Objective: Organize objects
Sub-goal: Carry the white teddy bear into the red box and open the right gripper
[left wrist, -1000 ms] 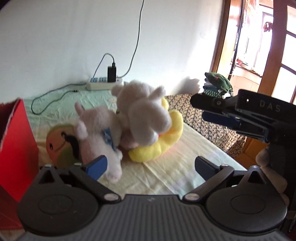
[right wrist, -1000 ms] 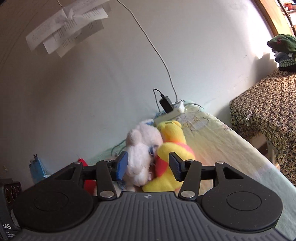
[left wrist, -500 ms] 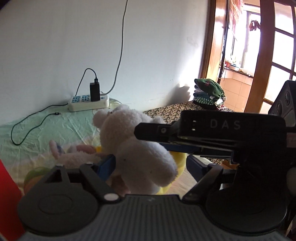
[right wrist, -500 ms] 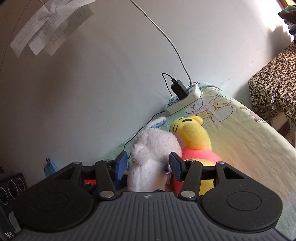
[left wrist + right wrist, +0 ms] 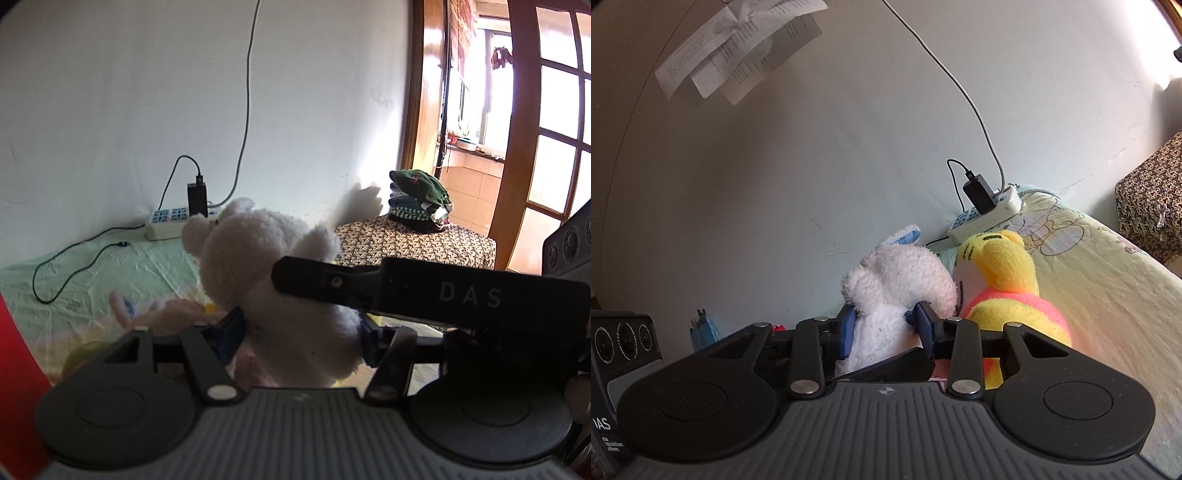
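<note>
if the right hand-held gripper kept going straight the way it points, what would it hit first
The right hand-held gripper is already shut on the white plush toy. Beyond that, probably the white wall behind it; the yellow plush bear sits just right of that line. Depth is unclear.

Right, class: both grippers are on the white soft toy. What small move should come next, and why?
Probably a short lift together. The left gripper and right gripper have just been closing, and their pads now press the white soft toy. It leans against the yellow bear, so raising it first should free it before carrying it off.
</note>
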`<state>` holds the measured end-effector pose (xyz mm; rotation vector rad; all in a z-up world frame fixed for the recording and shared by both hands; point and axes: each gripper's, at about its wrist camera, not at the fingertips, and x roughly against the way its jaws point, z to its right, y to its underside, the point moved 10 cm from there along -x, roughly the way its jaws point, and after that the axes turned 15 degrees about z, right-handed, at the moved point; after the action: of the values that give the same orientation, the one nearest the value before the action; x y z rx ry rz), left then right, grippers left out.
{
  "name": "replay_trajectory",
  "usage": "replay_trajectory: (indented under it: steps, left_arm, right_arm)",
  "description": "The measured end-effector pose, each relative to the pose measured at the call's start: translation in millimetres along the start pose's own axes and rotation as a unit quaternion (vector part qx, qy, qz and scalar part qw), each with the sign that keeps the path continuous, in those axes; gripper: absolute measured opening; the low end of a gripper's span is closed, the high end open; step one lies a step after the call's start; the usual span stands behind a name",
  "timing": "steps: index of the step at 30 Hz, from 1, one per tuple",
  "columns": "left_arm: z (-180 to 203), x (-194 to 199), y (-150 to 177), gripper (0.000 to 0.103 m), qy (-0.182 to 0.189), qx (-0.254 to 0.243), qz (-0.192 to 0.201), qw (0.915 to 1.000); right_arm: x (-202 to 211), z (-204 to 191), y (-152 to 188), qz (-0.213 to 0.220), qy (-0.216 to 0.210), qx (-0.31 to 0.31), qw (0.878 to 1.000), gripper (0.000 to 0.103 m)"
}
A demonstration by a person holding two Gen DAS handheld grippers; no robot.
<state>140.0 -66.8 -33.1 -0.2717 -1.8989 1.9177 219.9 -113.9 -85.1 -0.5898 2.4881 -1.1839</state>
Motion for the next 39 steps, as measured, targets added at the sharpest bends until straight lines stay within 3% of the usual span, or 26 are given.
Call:
replay_trajectory:
  steps: [8,13,25,34,39]
  left_arm:
    - [4,53,-44,0.06,-0.039,-0.059,0.056,0.9959]
    - [-37,101,-64,0.06,-0.079,-0.06,0.07,0.9926]
    - [-184,190,-42,0.06,-0.199,-0.066,-0.016,0.9778]
    - [-273,222,-8,0.061,-0.275,-0.069,-0.094,0.9545]
    - [-310,232,10,0.062,-0.3,-0.047,-0.123,0.945]
  right_arm:
    - [9,-55,-23,0.02,-0.049,0.008,0.999,0.038]
    - [-11,-113,-15,-0.001,-0.093,0.007,0.996,0.038]
    - [-87,-231,98,-0.143,-0.141,-0.034,0.979,0.038]
    - [-135,-270,176,-0.243,-0.111,-0.089,0.959,0.038]
    - [-132,-279,211,-0.285,-0.087,-0.104,0.949,0.038]
